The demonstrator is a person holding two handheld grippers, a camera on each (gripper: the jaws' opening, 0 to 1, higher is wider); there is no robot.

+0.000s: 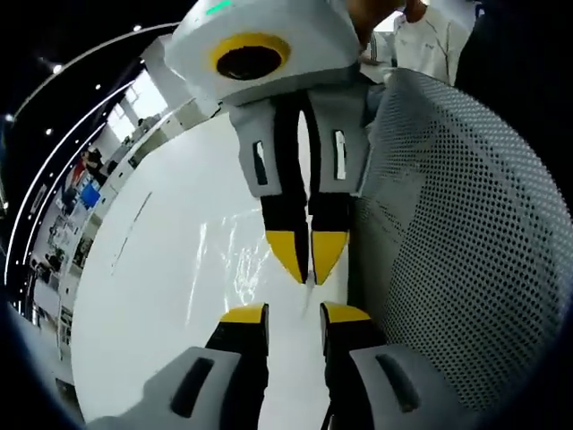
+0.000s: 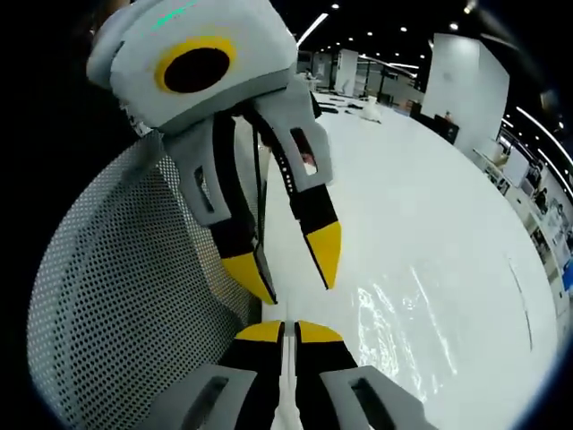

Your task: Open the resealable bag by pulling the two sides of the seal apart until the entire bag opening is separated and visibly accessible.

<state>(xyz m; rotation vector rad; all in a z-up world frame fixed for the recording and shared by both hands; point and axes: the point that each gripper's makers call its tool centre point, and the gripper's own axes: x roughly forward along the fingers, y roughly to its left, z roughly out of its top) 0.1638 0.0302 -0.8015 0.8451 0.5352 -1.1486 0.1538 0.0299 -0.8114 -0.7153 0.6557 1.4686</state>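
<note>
Brightly and evenly lit from long ceiling light strips point(image 2: 313, 27) and small spotlights overhead, leaving the glossy white tabletop point(image 1: 152, 296) nearly blown out. Glare streaks across the clear crinkled plastic bag point(image 2: 403, 313) lying on it, with only faint shadows nearby. Strongly bent by fisheye distortion toward the edges, yet sharp at centre.

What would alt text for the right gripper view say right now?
The right tongs, at the bottom, are shut on the thin edge of a clear resealable bag lying on a white table. Opposite them, the left tongs reach down with jaws apart, beside a perforated grey chair back.
</note>
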